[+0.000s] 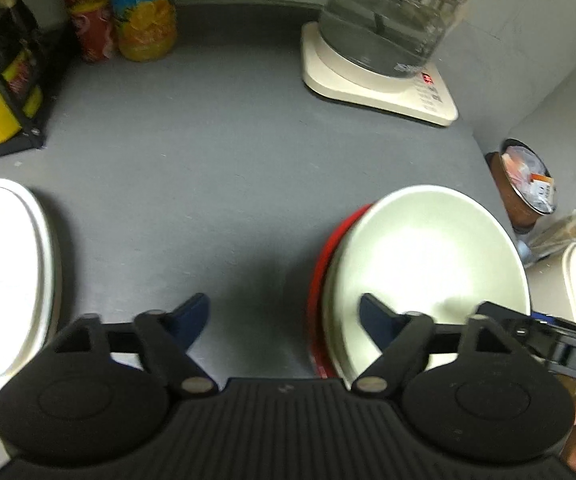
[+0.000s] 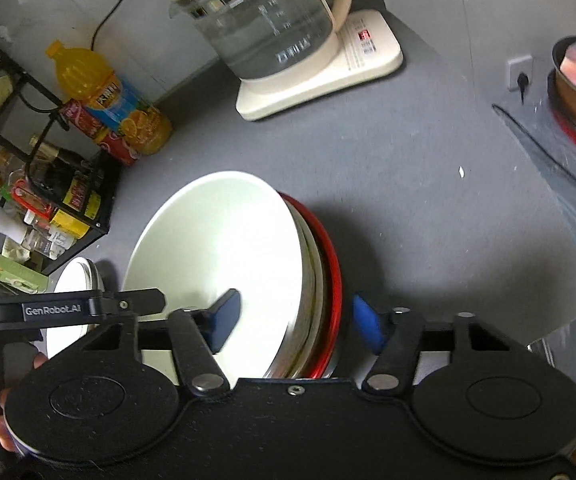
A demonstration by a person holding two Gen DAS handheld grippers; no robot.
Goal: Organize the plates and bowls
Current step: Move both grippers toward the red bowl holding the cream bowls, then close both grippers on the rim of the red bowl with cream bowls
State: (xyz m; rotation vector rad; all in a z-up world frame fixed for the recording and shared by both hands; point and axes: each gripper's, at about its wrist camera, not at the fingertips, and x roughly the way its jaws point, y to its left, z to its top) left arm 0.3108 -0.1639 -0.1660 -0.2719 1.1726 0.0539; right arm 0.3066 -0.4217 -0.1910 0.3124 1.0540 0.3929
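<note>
- Right claw (image 2: 292, 320), released, straddles the rim of the white bowl (image 2: 223, 248), stacked on a red plate (image 2: 334, 276).
- Left claw (image 1: 283, 318), released; arm reads "GenRobot.AI".
- White plates (image 1: 3, 272) far left.

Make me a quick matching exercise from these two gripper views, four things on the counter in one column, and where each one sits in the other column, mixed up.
Things:
1. pale green bowl
2. glass kettle
3. orange juice bottle
4. white plate

Places:
A. on a cream base at the back of the counter
B. nested in the red-rimmed dish, between the right gripper's open fingers
C. beside the black wire rack, next to a red can
D. at the far left edge of the left wrist view

Pairs: 1-B, 2-A, 3-C, 4-D
</note>
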